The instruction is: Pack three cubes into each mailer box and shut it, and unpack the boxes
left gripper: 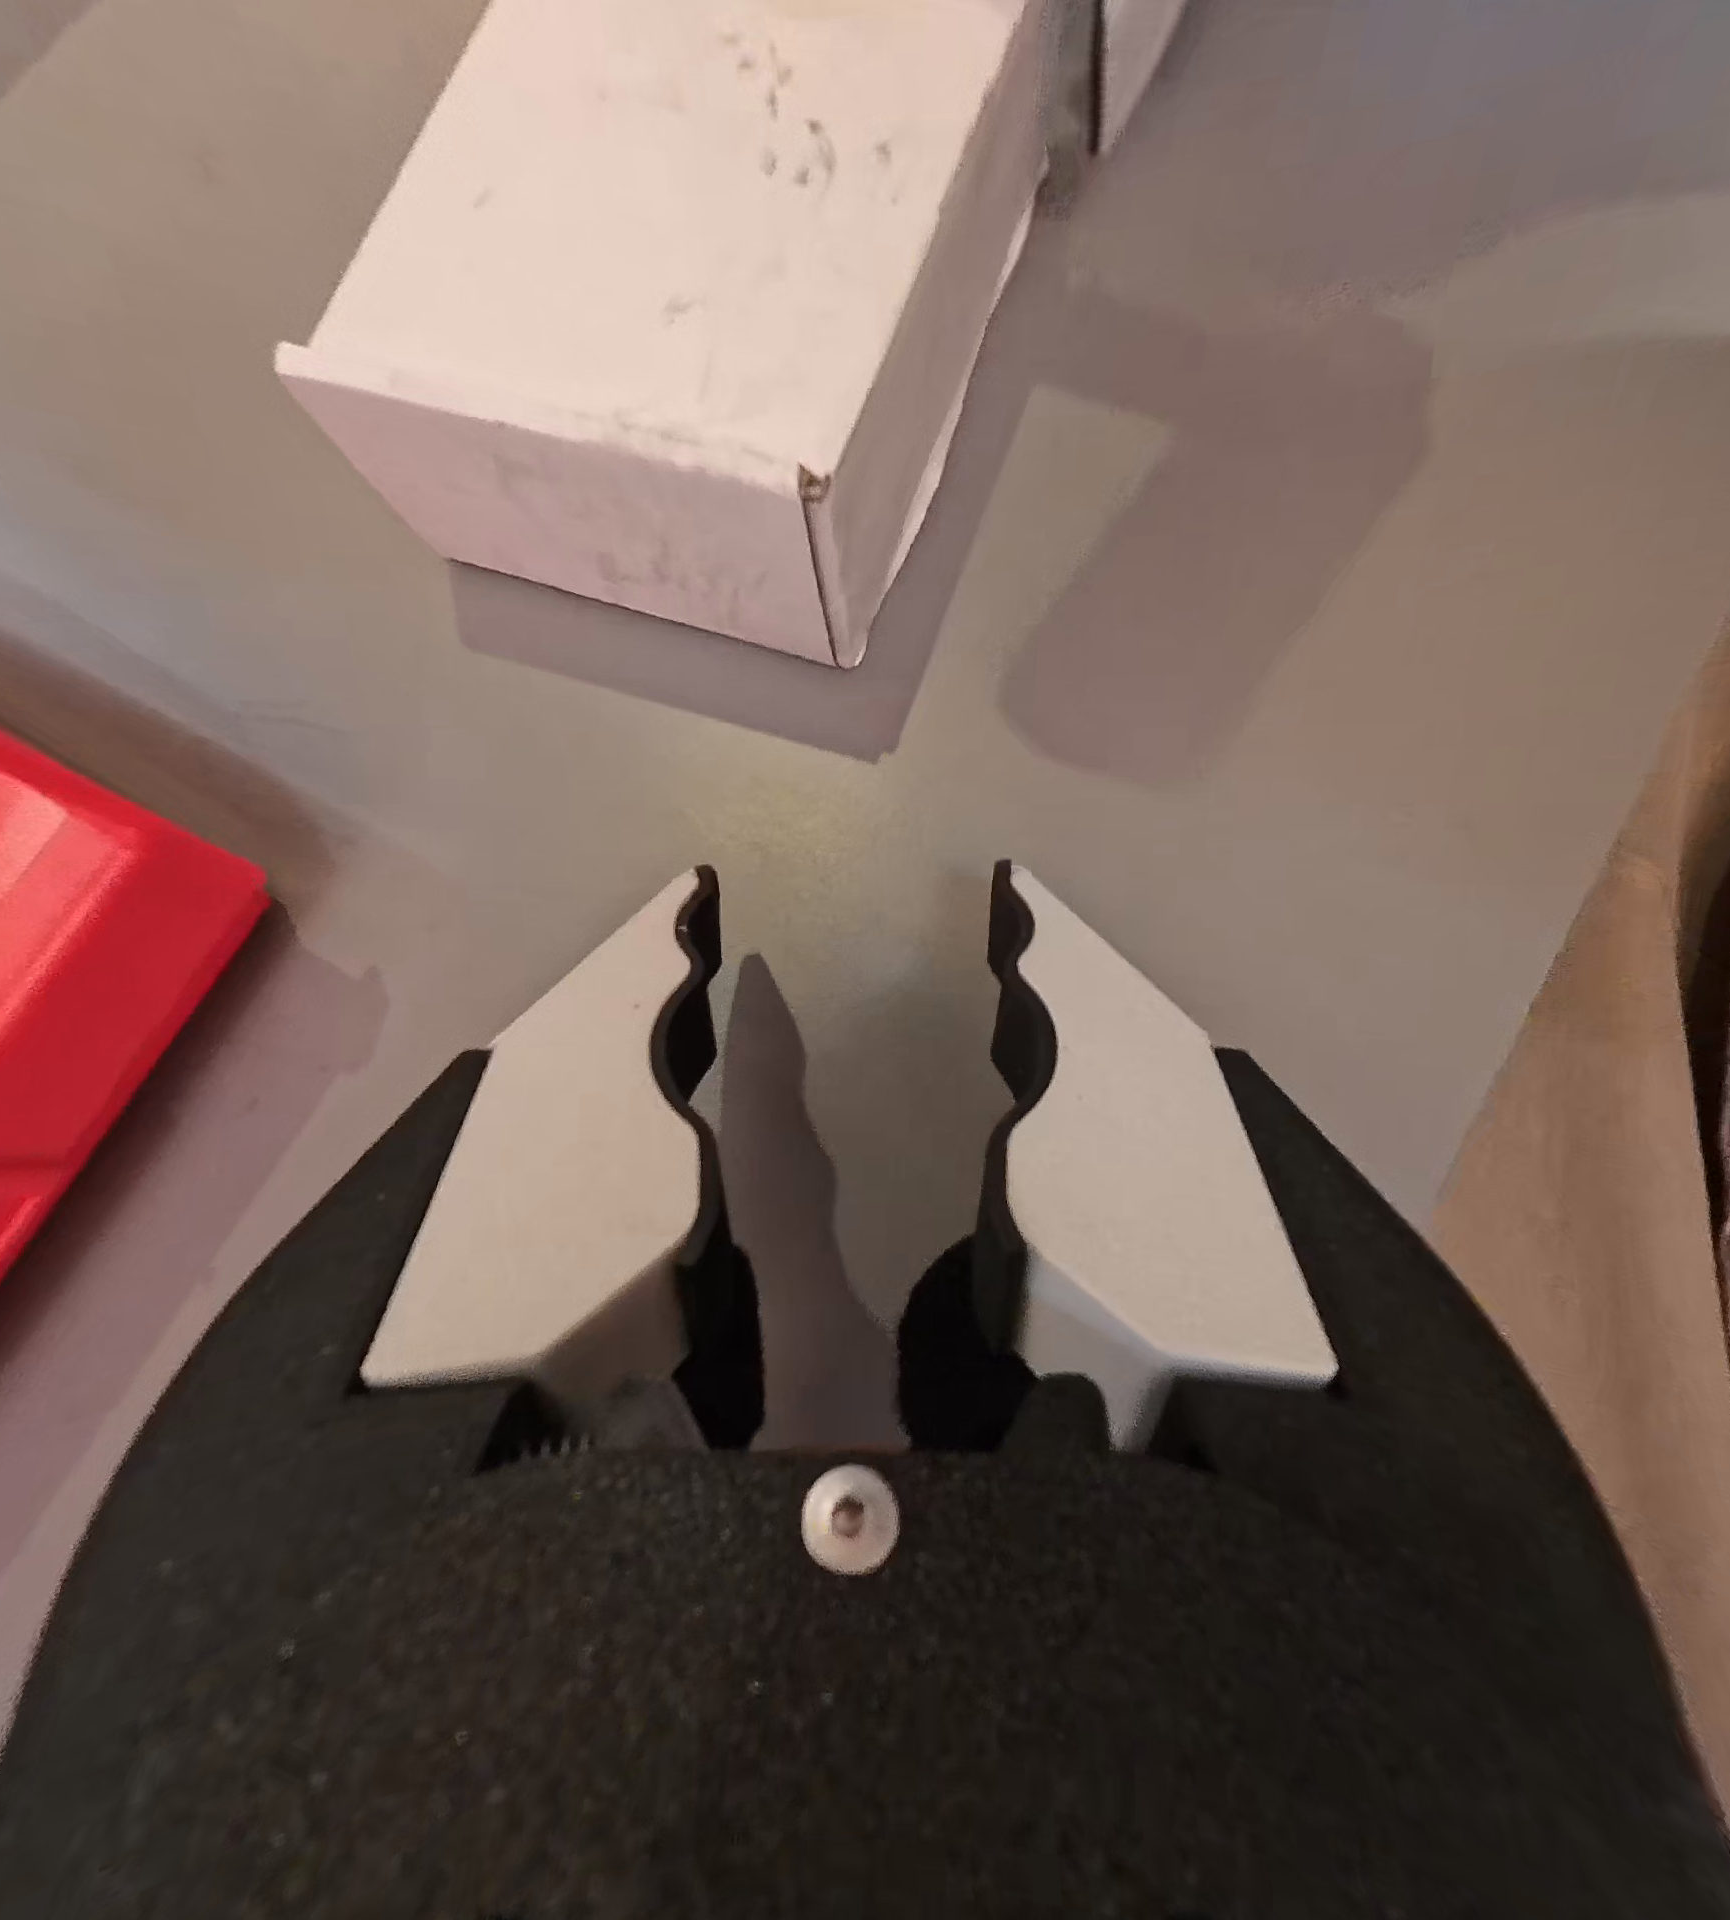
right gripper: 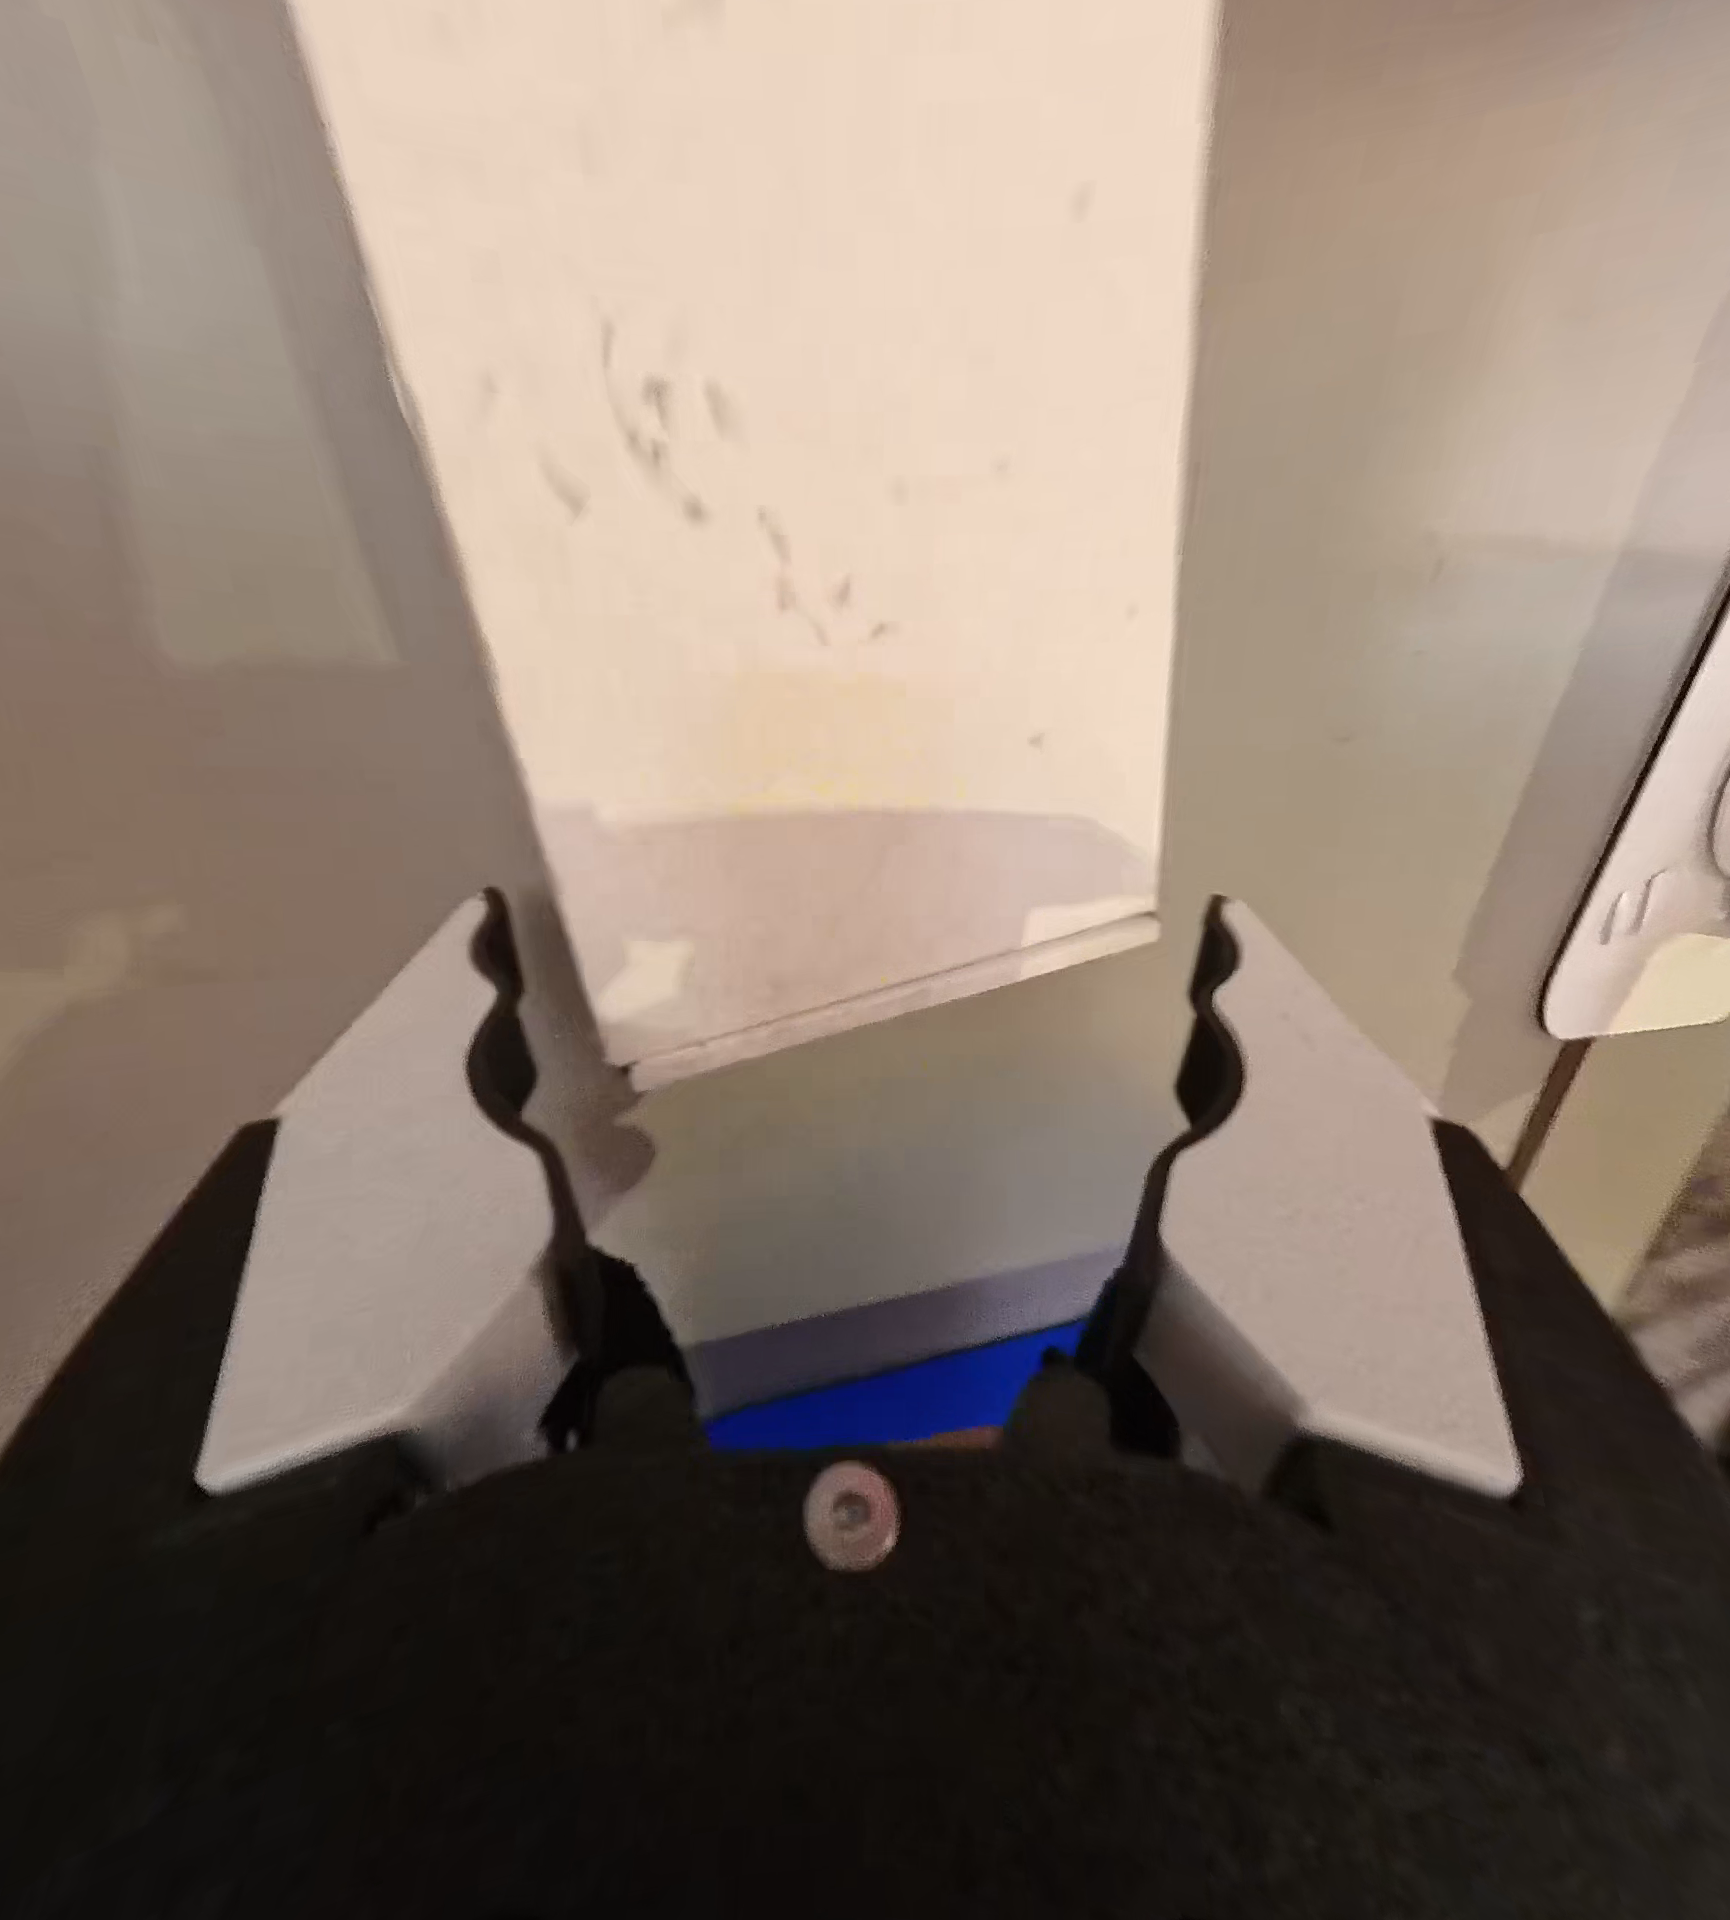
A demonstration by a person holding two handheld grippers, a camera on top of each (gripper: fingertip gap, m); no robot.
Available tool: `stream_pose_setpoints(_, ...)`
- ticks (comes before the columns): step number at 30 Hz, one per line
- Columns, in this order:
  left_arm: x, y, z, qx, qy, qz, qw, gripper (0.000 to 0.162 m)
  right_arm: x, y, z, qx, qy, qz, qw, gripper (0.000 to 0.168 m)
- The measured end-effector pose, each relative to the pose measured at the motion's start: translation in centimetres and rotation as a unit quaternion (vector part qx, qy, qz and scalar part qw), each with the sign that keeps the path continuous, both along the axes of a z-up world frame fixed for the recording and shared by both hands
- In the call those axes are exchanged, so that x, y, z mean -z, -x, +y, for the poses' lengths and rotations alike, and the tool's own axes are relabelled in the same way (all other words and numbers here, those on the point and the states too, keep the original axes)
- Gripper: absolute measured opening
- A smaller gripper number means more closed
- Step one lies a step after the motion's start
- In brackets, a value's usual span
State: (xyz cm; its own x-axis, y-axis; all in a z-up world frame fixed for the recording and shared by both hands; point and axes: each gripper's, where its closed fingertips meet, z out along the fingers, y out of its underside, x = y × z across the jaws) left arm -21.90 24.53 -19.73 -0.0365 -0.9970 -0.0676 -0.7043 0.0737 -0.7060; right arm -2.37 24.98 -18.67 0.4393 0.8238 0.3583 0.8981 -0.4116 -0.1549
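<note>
desk (left gripper: pixel 1256 623): grey, carries all | mailer box (left gripper: pixel 653 312): white, lid down, mid-desk ahead of both tongs, contents hidden; second box's corner behind it | red tray (left gripper: pixel 30 987): left edge | cubes: none clearly seen | left tongs (left gripper: pixel 853 894): apart, empty | right tongs (right gripper: pixel 856 925): wide apart, straddling box end, not gripping | progress: likely packed and closed; opening, unpacking remain

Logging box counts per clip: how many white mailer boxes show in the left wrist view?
2. One shut mailer box lies ahead of the left claw; a second box is cut off at the top edge. Others may be outside the frame.
</note>
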Motion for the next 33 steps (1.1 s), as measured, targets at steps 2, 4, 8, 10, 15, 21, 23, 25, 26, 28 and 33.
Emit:
stream_pose_setpoints(2, -0.8, -0.1, -0.1, -0.011, 0.015, -0.011, 1.000, 0.054, -1.9, 1.9, 0.1, 0.010, -0.016, 0.063, 0.998, 0.135)
stream_pose_setpoints(4, -1.9, -0.2, -0.1, -0.027, 0.029, -0.025, 0.999, 0.059, -2.7, 3.8, 0.0, 0.002, -0.016, 0.104, 0.994, 0.137)
stream_pose_setpoints(8, -4.3, -0.1, -0.6, -0.071, 0.063, -0.071, 0.993, 0.065, -2.0, 5.0, 1.4, -0.009, -0.003, 0.091, 0.996, 0.133)
stream_pose_setpoints(10, -4.5, 0.5, -1.0, -0.096, 0.067, -0.074, 0.990, 0.066, -0.9, 5.8, 1.7, -0.010, 0.039, 0.108, 0.993, 0.135)
stream_pose_setpoints(15, -2.6, 1.9, -1.6, -0.123, -0.012, -0.038, 0.992, 0.068, 2.8, 5.2, 2.4, -0.013, 0.115, 0.058, 0.992, 0.142)
stream_pose_setpoints(21, -0.6, 2.6, -1.4, -0.124, -0.051, -0.005, 0.991, 0.067, -0.4, 6.3, 2.6, -0.029, 0.091, 0.102, 0.990, 0.133)
stream_pose_setpoints(23, -0.3, 3.0, -1.2, -0.125, -0.057, 0.001, 0.990, 0.066, -3.3, 5.3, 2.6, -0.020, 0.060, 0.122, 0.991, 0.133)
stream_pose_setpoints(25, -0.3, 3.3, -0.9, -0.126, -0.064, 0.003, 0.990, 0.066, -6.5, 3.2, 2.4, -0.001, 0.030, 0.134, 0.990, 0.132)
stream_pose_setpoints(26, -0.4, 3.4, -0.8, -0.127, -0.066, 0.003, 0.990, 0.066, -8.0, 1.7, 2.3, 0.011, 0.014, 0.134, 0.991, 0.132)
stream_pose_setpoints(28, -0.6, 3.4, -0.8, -0.127, -0.066, 0.001, 0.990, 0.066, -10.5, -2.4, 1.7, 0.040, -0.008, 0.112, 0.993, 0.132)
stream_pose_setpoints(33, -0.9, 2.9, -1.2, -0.115, -0.064, -0.004, 0.991, 0.065, -16.4, -17.6, -1.0, 0.176, -0.044, 0.022, 0.983, 0.132)
